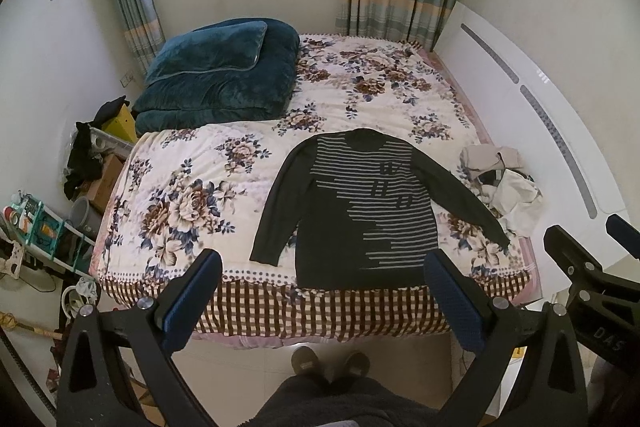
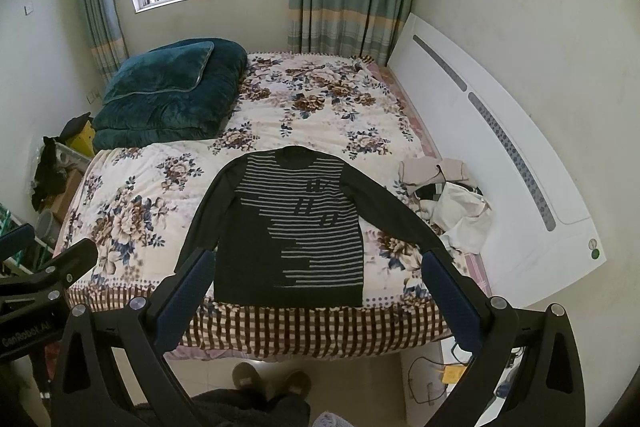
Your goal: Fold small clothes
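Note:
A dark long-sleeved shirt with grey stripes (image 1: 352, 211) lies flat, front up, on the floral bedspread (image 1: 192, 187), its hem at the bed's near edge and both sleeves spread out. It also shows in the right wrist view (image 2: 296, 227). My left gripper (image 1: 324, 287) is open and empty, held above the floor before the bed's edge. My right gripper (image 2: 318, 287) is open and empty at about the same height; it shows at the right of the left wrist view (image 1: 580, 239). Neither touches the shirt.
A pile of crumpled pale clothes (image 2: 448, 203) lies to the right of the shirt by the white headboard (image 2: 500, 147). A folded teal quilt (image 2: 172, 95) sits at the far left of the bed. Clutter and boxes (image 1: 88, 171) stand on the floor to the left.

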The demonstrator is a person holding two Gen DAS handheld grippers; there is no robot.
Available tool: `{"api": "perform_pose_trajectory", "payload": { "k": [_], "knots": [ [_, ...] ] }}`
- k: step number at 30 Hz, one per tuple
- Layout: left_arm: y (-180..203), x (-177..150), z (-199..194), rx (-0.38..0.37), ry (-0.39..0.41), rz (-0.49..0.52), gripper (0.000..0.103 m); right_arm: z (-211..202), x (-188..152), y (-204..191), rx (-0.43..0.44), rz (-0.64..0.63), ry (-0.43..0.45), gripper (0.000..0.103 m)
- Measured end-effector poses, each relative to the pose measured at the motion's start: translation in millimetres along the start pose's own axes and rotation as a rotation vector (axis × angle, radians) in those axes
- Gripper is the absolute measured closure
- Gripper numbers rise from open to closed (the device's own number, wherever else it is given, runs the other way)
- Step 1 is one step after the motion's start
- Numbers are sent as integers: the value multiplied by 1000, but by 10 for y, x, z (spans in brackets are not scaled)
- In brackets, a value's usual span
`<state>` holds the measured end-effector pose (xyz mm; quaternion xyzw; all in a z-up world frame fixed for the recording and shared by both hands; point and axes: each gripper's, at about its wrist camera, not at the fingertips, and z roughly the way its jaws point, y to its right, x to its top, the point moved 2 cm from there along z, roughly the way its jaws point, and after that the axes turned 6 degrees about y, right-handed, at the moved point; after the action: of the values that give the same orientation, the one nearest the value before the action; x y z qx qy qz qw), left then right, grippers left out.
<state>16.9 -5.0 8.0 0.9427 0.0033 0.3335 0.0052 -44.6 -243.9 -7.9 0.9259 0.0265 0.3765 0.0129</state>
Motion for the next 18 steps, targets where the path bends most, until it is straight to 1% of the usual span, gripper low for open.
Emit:
{"api": "perform_pose_trajectory", "payload": {
  "k": [7,9,13,18],
  "knots": [
    [37,4,-58,-4,16,-8,0,0,-12,9,2,1,2,0],
    [37,10,-58,-3,16,-8,0,-109,123,-26,5,-2,5,0],
    [49,13,-63,-4,17,-8,0,-111,118,-27,3,-3,7,0],
    [54,20,-68,-5,20,-7,0,-203,295,-67,2,-3,11,0]
  ]
}}
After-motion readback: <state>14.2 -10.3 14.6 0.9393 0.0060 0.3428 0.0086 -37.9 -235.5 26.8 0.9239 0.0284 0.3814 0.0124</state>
